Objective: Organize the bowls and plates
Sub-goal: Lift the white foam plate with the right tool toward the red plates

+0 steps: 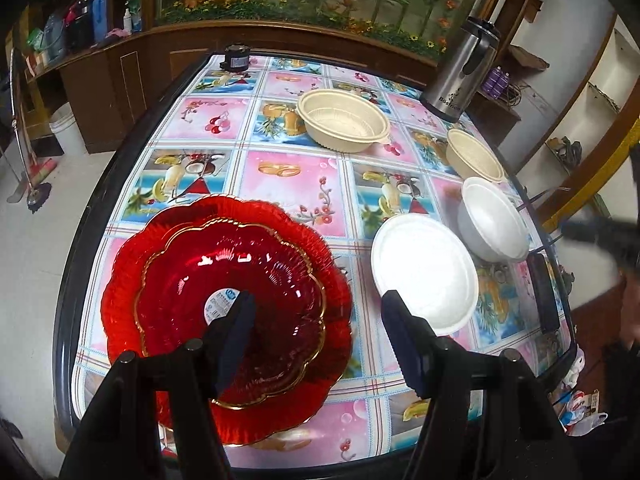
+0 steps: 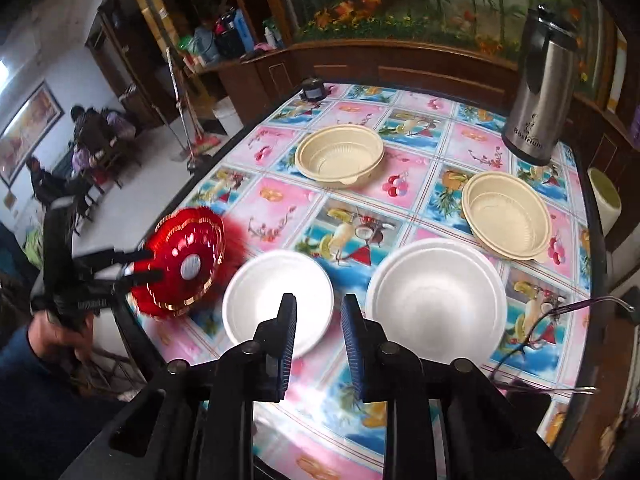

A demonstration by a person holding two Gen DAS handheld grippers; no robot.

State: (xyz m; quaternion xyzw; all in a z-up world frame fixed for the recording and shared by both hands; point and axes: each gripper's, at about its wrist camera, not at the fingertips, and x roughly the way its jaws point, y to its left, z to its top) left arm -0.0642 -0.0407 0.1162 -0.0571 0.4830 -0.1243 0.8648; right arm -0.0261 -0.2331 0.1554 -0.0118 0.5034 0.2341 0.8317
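Left fingers: on my left gripper [image 1: 316, 328] they stand wide apart with nothing between them; one dark pad [image 1: 236, 336] hangs over the middle of the red plates, the other [image 1: 404, 344] over the near edge of the white plate.
Right fingers: on my right gripper [image 2: 318, 344] I see a narrow gap with blue ribbed pads [image 2: 354, 352], nothing clamped, hovering over the cloth between the two white dishes.
Red plates: a smaller gold-rimmed red plate [image 1: 240, 304] sits nested on a larger scalloped red plate [image 1: 132, 280] at my near-left part of the table; a round label shows at the centre. From the right wrist the pair [image 2: 184, 260] looks blurred at the table's left edge, with the left gripper [image 2: 132, 272] right at it; whether it touches I cannot tell.
White plate: flat white plate [image 1: 424, 272] just beside the red stack, to its right.
White bowl: deeper white bowl [image 1: 492, 220] near the white plate, on the far right side.
Beige bowls: one beige bowl [image 1: 344, 120] mid-table toward the far side, a second beige bowl [image 1: 474, 154] behind the white bowl by the right edge.
Table: patterned fruit tablecloth [image 1: 280, 176] under everything.
Other things: steel flask [image 1: 464, 68] upright at the far right corner; spectacles [image 2: 560, 320] lying beside the white bowl in the right view.
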